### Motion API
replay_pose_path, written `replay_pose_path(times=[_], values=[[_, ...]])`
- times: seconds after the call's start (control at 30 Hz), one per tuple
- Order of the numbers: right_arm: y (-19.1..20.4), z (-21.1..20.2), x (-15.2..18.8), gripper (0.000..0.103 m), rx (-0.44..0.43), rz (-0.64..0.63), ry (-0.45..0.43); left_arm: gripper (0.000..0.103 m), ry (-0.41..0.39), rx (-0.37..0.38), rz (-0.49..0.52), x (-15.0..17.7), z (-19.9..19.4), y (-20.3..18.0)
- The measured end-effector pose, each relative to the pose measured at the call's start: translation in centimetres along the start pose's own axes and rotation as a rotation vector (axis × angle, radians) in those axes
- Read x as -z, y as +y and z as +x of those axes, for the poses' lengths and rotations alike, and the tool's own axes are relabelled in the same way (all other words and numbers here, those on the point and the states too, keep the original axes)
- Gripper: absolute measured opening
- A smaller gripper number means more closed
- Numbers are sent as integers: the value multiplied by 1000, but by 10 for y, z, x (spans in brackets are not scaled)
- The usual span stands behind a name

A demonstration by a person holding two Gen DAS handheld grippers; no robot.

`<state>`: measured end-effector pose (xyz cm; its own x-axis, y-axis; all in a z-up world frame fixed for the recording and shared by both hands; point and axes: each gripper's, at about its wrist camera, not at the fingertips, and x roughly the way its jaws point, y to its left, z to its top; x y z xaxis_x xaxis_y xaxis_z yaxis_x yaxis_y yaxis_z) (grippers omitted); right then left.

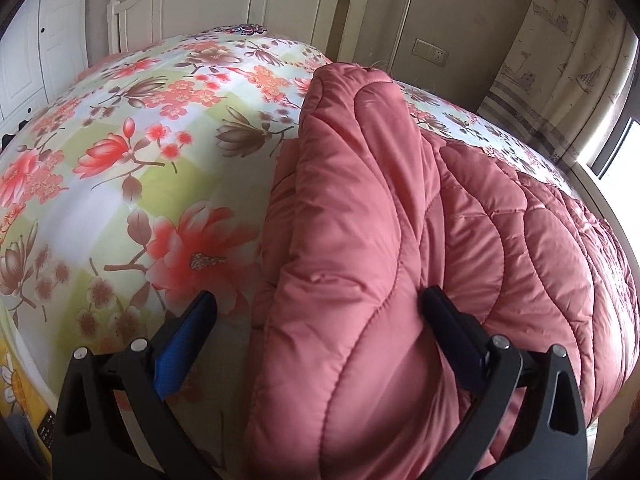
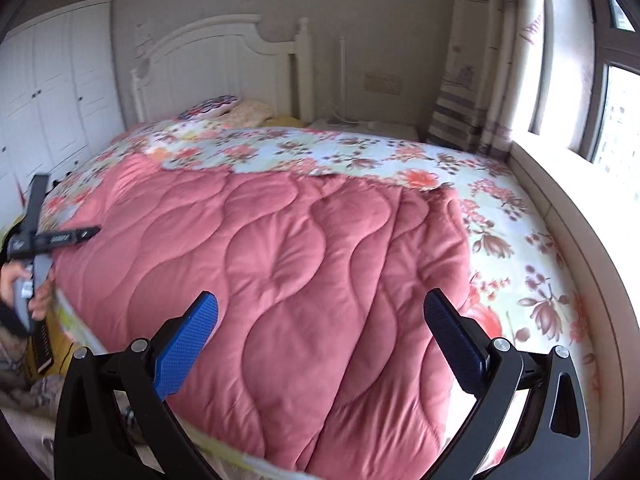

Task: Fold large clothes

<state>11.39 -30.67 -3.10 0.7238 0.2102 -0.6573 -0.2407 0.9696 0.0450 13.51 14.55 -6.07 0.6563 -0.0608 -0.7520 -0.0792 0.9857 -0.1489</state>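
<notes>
A large pink quilted garment [image 2: 280, 264] lies folded over on a bed with a floral sheet [image 2: 500, 208]. In the left wrist view its thick folded edge [image 1: 360, 240] rises between the fingers of my left gripper [image 1: 320, 308], whose jaws stand wide apart; the fabric bulges against the right finger, and the gripper is not closed on it. My right gripper [image 2: 320, 308] is open and hovers above the garment's near edge, touching nothing. The left gripper's body [image 2: 36, 236] and the hand holding it show at the far left of the right wrist view.
A white headboard [image 2: 224, 52] and pillows [image 2: 232, 110] are at the bed's far end. White wardrobe doors [image 2: 44, 92] stand at the left. A curtain [image 2: 480, 60] and a window ledge [image 2: 568, 208] run along the right. Yellow bedding [image 1: 24, 396] hangs at the bed's near left edge.
</notes>
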Motion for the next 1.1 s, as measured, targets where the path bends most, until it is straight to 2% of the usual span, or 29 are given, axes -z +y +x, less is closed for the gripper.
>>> replay_pose_path(times=[0.1,0.2,0.33,0.6,0.97,1.1], values=[[-8,29,25,99,-23,52,96,101,2,2,1,-1,1,-1],[-15,35,32,99,-55,95,39,101,0,5,3,0,1,-2],[-16,37,31,99,-54,73,47,101,-1,10,2,1,2,-1],[-16,32,41,99,-69,74,-6,101,-4,-9,11,1,2,-2],[-16,32,41,99,-68,73,-13,101,-8,-22,18,1,1,-5],[-15,27,36,99,-60,89,13,101,11,-18,-4,-2,-3,-4]])
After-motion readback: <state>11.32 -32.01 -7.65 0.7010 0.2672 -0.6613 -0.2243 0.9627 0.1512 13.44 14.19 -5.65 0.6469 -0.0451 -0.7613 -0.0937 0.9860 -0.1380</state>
